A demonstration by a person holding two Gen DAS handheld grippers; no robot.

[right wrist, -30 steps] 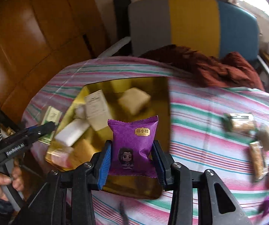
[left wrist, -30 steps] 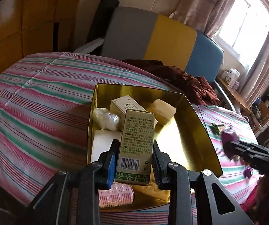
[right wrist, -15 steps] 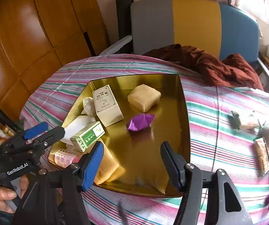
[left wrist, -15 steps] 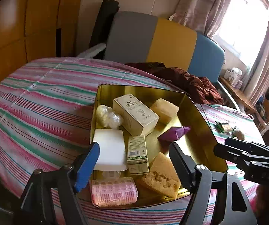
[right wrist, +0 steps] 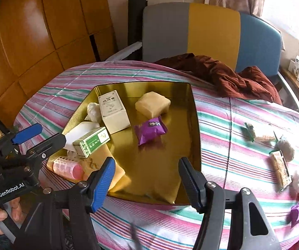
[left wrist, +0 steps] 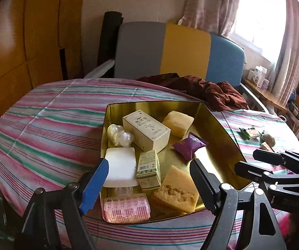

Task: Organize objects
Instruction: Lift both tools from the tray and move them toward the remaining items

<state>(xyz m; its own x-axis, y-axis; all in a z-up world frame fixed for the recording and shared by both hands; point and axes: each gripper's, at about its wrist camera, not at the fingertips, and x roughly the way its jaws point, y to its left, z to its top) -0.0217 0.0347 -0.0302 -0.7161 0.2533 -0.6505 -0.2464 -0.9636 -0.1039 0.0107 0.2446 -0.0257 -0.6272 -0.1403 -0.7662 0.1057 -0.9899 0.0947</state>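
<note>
Both grippers, left (left wrist: 149,179) & right (right wrist: 146,179), now spread, empty; I've dropped box (left wrist: 148,169) & purple pack (right wrist: 150,129) in tin (right wrist: 195,125). Rest next.

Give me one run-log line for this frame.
left claw: open, empty | right claw: open, empty | green box, purple packet: in gold tray | snacks: on tablecloth

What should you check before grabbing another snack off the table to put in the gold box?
1. Left gripper empty and open: ok.
2. Right gripper empty and open: ok.
3. Purple snack packet lying inside the gold tin: ok.
4. Small green box inside the tin: ok.
5. Bare space left on the tin floor: ok.
6. Snacks waiting on the striped tablecloth, like the long wrapped bar: ok.
</note>
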